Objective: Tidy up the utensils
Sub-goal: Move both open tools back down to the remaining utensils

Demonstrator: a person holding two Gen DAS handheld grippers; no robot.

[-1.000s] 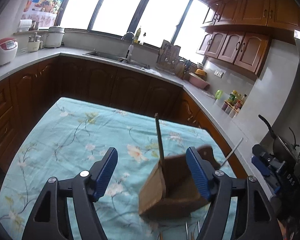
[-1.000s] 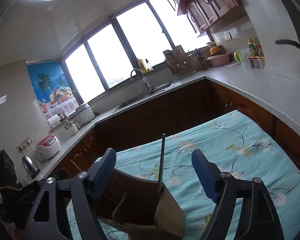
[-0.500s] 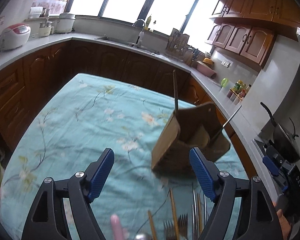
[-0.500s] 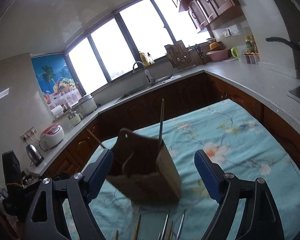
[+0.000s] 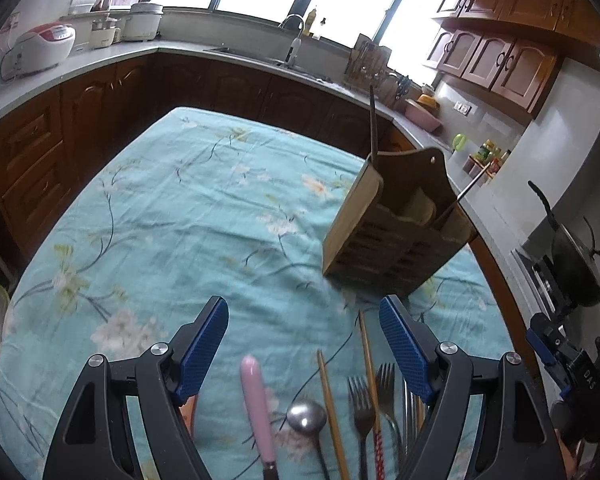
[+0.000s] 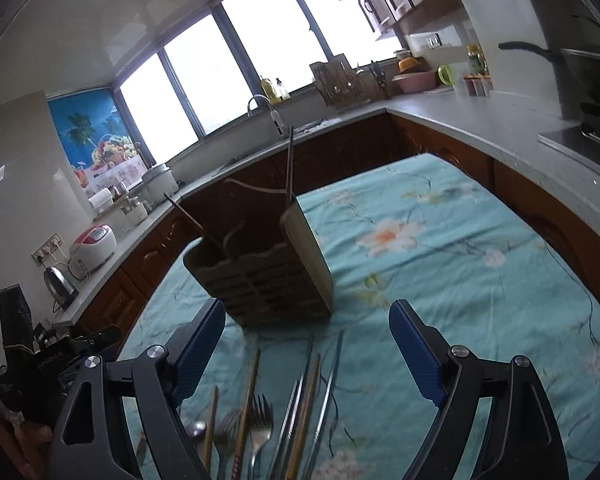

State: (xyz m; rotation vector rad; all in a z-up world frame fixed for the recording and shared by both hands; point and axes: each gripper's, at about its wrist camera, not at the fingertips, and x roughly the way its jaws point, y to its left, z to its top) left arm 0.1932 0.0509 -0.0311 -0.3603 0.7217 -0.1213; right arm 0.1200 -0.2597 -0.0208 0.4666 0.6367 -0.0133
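Cutlery (image 5: 356, 412) lies loose beneath our left hand-held gripper (image 5: 304, 346) and right hand-held gripper (image 6: 308, 346), both spread apart, empty; brown slatted wooden utensil holder (image 6: 268, 276) stands beyond on the table (image 5: 172, 216).

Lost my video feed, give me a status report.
Left claw and right claw open, empty. Wooden caddy upright on cloth, two sticks inside. Loose forks, spoon, chopsticks lie near claws. Path clear.

teal floral tablecloth (image 5: 188, 216), brown wooden caddy (image 5: 396, 232), pink handle (image 5: 256, 392).
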